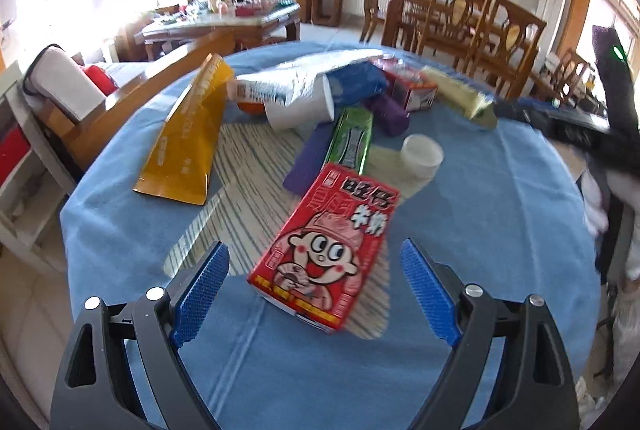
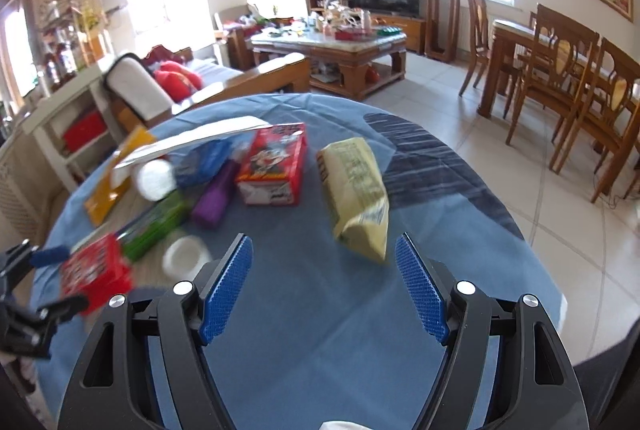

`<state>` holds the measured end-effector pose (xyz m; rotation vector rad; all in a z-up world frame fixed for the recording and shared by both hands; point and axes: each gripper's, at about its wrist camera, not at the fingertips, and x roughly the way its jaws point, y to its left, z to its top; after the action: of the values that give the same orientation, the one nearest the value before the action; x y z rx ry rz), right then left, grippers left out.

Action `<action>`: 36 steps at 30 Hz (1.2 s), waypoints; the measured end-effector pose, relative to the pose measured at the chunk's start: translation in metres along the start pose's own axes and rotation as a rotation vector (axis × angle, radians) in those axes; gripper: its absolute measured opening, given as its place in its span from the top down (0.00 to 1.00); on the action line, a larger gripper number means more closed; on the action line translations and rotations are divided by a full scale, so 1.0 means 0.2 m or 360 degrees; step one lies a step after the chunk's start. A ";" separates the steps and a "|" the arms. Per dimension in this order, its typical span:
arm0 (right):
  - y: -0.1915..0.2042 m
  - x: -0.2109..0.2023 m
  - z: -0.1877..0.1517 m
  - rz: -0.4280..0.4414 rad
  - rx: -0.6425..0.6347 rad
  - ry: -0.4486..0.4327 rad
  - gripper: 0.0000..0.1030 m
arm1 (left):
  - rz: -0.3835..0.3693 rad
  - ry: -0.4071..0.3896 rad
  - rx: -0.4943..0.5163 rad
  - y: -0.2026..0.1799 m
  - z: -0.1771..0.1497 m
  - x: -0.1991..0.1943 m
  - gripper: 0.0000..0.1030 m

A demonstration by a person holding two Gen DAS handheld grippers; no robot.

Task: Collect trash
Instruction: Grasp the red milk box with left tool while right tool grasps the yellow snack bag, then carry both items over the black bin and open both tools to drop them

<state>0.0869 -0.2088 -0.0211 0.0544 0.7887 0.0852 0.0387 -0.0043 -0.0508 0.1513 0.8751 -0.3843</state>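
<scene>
Blue-padded left tool (image 1: 316, 290) gapes wide and empty around the near end of a red milk carton (image 1: 326, 246). Right tool (image 2: 324, 286) gapes empty too, a yellow snack bag (image 2: 358, 194) just ahead. Trash litters the blue-clothed bench (image 2: 304, 330).

Red cartoon carton (image 1: 326, 250) lies flat; yellow packet (image 2: 358, 198) lies crumpled nearby.

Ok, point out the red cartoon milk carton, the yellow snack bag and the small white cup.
red cartoon milk carton (image 1: 326, 250), left wrist view, on the printed cartoon face.
yellow snack bag (image 2: 356, 190), right wrist view, middle of its front.
small white cup (image 1: 422, 155), left wrist view, on its rim.
</scene>
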 end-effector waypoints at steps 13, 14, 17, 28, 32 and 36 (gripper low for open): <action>-0.09 0.38 0.13 -0.0013 0.0053 0.0215 0.61 | -0.0088 0.0096 0.0006 0.09 0.00 0.06 0.49; -0.08 0.38 0.13 -0.0011 0.0041 0.0212 0.64 | -0.0107 0.0090 -0.0005 0.09 0.00 0.05 0.50; -0.05 0.37 0.12 -0.0006 0.0013 0.0201 0.68 | -0.0140 0.0079 -0.0028 0.11 0.00 0.04 0.51; -0.11 0.00 0.00 0.0167 0.0126 0.0041 0.69 | -0.0249 -0.0055 -0.0058 0.05 0.00 -0.14 0.51; -0.15 -0.25 -0.09 0.0212 0.0132 -0.0065 0.69 | -0.0327 -0.0144 -0.0021 -0.08 0.02 -0.24 0.51; -0.20 -0.48 -0.19 0.0220 0.0126 -0.0153 0.69 | -0.0426 -0.0209 0.0017 -0.25 0.03 -0.29 0.51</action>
<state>-0.0054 -0.2566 0.0158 0.1868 0.6917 0.1812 -0.0101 -0.0356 -0.0017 0.0177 0.7653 -0.6420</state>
